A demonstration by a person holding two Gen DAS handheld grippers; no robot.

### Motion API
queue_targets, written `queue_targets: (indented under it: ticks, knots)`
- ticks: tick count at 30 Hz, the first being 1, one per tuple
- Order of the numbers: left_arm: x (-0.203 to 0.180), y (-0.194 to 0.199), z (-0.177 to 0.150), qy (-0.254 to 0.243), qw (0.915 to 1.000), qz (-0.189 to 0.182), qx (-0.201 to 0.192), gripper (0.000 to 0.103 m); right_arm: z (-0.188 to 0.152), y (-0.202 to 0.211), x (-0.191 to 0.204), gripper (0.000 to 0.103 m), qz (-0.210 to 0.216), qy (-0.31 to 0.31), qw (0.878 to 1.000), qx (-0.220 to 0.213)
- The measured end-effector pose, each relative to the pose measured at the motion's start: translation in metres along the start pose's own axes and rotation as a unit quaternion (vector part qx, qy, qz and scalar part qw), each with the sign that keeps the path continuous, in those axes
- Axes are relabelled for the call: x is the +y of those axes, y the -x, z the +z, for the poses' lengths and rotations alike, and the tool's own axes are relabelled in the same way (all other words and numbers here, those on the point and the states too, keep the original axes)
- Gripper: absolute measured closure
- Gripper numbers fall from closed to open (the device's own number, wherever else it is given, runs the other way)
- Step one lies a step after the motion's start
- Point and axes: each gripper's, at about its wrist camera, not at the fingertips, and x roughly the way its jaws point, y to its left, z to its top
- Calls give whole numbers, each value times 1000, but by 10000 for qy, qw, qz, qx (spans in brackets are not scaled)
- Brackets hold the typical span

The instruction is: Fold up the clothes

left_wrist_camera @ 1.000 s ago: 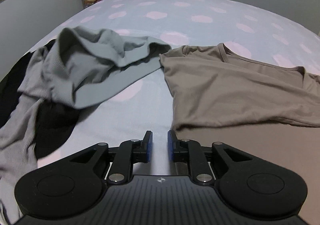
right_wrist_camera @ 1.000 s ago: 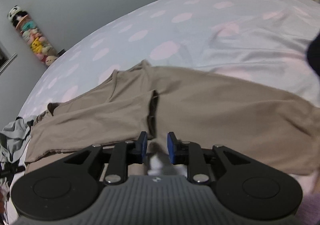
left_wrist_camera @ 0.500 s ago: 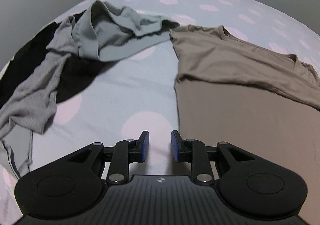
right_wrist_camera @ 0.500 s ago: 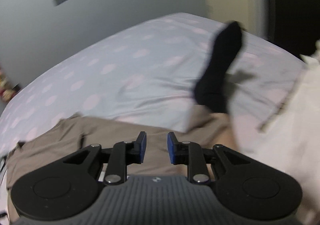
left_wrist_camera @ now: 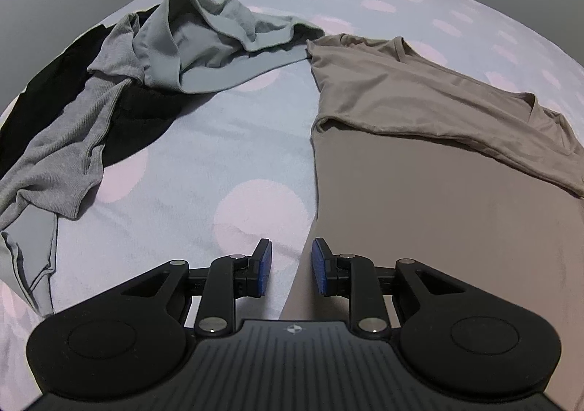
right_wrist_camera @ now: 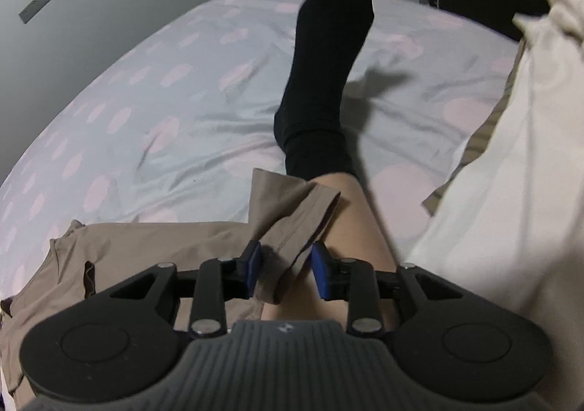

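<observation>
I see the bed [left_wrist_camera: 204,162], its pale blue sheet dotted pink, against grey walls. The taupe shirt [left_wrist_camera: 419,162] lies flat on its right half, long axis running away from me, neckline far. My left tool [left_wrist_camera: 288,267] hangs released over its near edge; my right tool [right_wrist_camera: 284,263] gapes around a raised corner.

Left tongs [left_wrist_camera: 288,267] parted, blue pads [left_wrist_camera: 263,268] level, nothing between them, right tongs [right_wrist_camera: 284,268] parted, person's bare leg [right_wrist_camera: 359,228] stretching far beyond them, black-socked foot [right_wrist_camera: 325,57] raised
</observation>
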Motion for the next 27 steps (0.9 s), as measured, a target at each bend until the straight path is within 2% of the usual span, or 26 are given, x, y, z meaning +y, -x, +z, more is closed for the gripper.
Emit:
queue_targets:
  ticks: [1, 4, 7, 14, 21, 27]
  knots:
    - [1, -1, 0, 9, 10000, 3, 21, 81, 0, -1, 2, 72, -39, 44, 10000, -29]
    - [2, -3, -1, 16, 10000, 9, 54, 81, -1, -4, 3, 91, -99, 104, 9999, -96]
    - [2, -4, 0, 2, 10000, -2, 61, 81, -1, 0, 3, 93, -54, 124, 9998, -170]
    - [4, 0, 4, 61, 9999, -115, 5, 81, 19, 49, 39, 94, 153, 801, 9927, -890]
    - [1, 7, 18, -33, 9996, -236, -121, 81, 34, 108, 124, 94, 1152, 1742, 9707, -1192]
    - [1, 15, 37, -138, 9989, -332, -295, 81, 18, 121, 206, 94, 1927, 2157, 9504, -1141]
